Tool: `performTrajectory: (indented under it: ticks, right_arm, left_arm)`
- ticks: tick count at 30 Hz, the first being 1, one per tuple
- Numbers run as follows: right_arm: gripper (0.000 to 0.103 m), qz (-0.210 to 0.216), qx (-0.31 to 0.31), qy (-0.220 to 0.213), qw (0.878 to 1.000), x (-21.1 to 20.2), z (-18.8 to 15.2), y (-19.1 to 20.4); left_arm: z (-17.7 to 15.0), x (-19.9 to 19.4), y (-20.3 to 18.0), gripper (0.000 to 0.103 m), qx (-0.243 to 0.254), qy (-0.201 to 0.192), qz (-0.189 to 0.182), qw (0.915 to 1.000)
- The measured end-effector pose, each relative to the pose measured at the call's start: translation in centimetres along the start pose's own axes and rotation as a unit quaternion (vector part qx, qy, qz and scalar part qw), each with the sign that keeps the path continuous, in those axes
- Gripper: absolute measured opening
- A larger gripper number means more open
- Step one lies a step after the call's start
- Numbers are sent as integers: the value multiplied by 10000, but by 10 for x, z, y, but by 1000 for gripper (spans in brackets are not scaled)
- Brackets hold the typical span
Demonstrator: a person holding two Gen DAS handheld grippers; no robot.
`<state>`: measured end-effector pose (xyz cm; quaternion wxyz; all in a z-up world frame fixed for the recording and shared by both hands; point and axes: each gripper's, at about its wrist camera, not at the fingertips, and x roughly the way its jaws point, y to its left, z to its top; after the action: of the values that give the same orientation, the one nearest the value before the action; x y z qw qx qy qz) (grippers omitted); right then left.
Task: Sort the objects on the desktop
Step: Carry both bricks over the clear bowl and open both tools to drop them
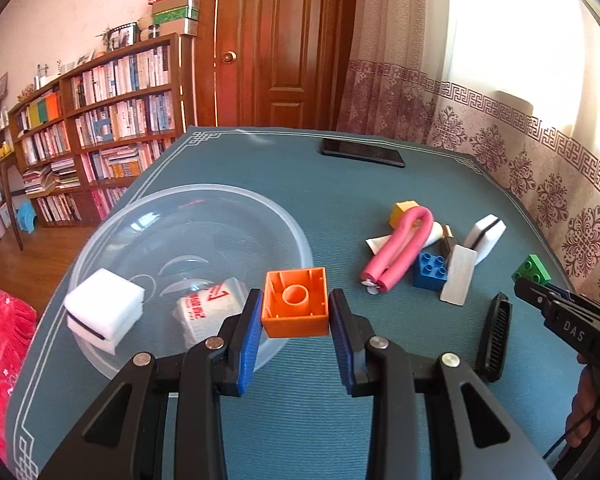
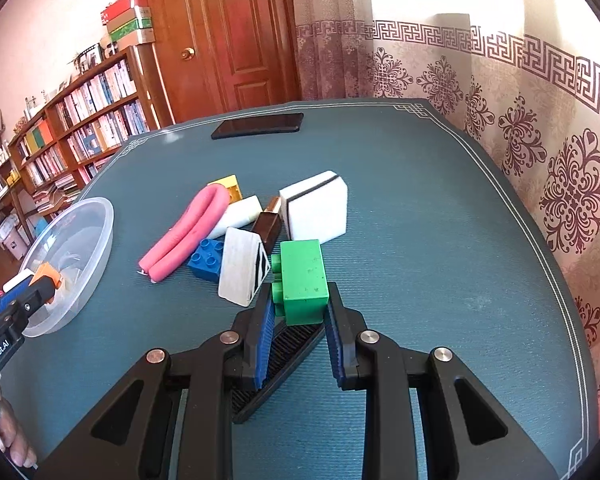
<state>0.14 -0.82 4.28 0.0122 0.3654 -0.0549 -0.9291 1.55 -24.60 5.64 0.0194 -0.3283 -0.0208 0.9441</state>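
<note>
My left gripper [image 1: 295, 300] is shut on an orange toy brick [image 1: 294, 304], hollow side facing the camera, held above the near rim of a clear plastic bowl [image 1: 260, 197]. A white sponge [image 1: 104, 308] and a white packet with red print [image 1: 210, 308] lie in the bowl. My right gripper [image 2: 300, 292] is shut on a green toy brick [image 2: 302, 280], lifted just above the teal mat, over a black comb [image 2: 284, 356]. In the left wrist view the right gripper [image 1: 540, 292] shows at the right edge with the green brick [image 1: 532, 268].
A pile lies mid-mat: a pink foam roller [image 2: 184, 232], blue brick [image 2: 208, 258], yellow brick [image 2: 228, 188], white wedge block [image 2: 240, 272], brown tube [image 2: 268, 224] and striped white sponge [image 2: 316, 208]. A black phone [image 2: 258, 125] lies at the far edge. A curtain hangs on the right.
</note>
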Motion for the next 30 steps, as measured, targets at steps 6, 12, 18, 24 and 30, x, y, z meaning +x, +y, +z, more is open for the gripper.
performTrajectory:
  ticks: [6,12,18,24,30]
  right_arm:
    - [26,127,-203,15,9997,0,-1,23]
    - [26,245,-407,33,9989,0,-3,46]
    - [26,343,-550,78,9979,3,-4,66]
    - [26,489,-708,81,9963,5,-1,86]
    - [26,679,-835,65,9942,9,4,109]
  left_arm:
    - [1,3,31,37,-145,-36,285,9995]
    - [-4,15,58,37,-237,69,534,9983]
    - [-6,20,66,37,-205,81,548,9983]
    - [-7,21,70,38,-188,80,532,9984]
    - [-10,23,84,60,-311,213,489,9981]
